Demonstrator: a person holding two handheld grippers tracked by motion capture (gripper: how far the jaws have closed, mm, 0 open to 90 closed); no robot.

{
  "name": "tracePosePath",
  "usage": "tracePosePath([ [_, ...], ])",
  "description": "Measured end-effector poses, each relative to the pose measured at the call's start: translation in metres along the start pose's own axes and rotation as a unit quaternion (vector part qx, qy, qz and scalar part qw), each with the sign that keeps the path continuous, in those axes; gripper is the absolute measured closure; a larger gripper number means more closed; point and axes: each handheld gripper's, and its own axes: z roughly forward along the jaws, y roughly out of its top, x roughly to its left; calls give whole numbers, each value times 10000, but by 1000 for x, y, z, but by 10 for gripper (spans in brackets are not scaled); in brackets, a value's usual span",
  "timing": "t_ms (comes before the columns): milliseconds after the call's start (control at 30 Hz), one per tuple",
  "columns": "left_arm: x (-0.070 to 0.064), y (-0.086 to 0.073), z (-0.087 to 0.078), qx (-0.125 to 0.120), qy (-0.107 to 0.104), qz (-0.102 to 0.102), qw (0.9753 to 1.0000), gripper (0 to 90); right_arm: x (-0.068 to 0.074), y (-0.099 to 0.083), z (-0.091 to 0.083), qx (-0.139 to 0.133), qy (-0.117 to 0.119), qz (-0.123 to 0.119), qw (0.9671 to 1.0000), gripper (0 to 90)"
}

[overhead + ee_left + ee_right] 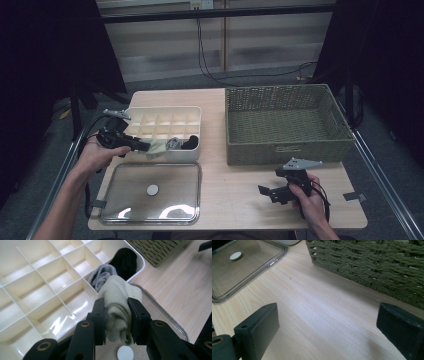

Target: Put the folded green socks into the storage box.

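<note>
A pale green sock (117, 312), rolled up, sits pinched between the jaws of the left gripper (116, 320), which are closed on its sides. It is held over the near edge of the cream divider box (150, 116), above the spot where that box meets the clear lid (130, 192). In the left gripper view the roll rises from between the jaws and leans toward the box's corner compartments. A grey sock (101, 276) lies in the compartment just beyond it, and a black sock (125, 261) fills the end compartment beside that one. The other compartments are bare.

The lid lies flat on the table (235, 200) just in front of the box, with a round white disc (152, 189) at its middle. No writing can be read on it. To the right of the box stands a green woven basket (285, 145); a small label (288, 148) is fixed to its front wall, too small to read.

The right gripper (327, 327) hovers low over bare wood in front of the basket, its jaws spread wide with nothing between them.

The table is pale wood with rounded corners. Strips of grey tape (354, 196) sit at its edges. Beyond it are a grey floor, a light panelled wall and black cables (210, 70) hanging down; dark curtains close both sides.
</note>
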Motion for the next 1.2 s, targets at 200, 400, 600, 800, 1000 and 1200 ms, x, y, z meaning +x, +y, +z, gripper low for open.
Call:
tracePosePath([
  [200, 13, 6, 2, 87, 73, -106, 9999, 689, -1, 0, 1, 25, 4, 15, 10000, 43],
  [400, 23, 11, 9, 197, 164, -210, 9995, 688, -1, 0, 1, 35, -9, 37, 10000, 43],
  [600, 33, 17, 16, 442, 276, -218, 9984, 688, -1, 0, 1, 42, 8, 40, 10000, 43],
  [800, 36, 25, 22, 596, 315, -240, 9974, 688, -1, 0, 1, 31, 10, 32, 10000, 43],
  [1000, 40, 27, 31, 755, 448, -320, 9956, 688, -1, 0, 2, 34, 12, 43, 10000, 43],
  [1200, 41, 29, 40, 929, 443, -280, 9943, 688, -1, 0, 2, 42, 2, 35, 10000, 43],
])
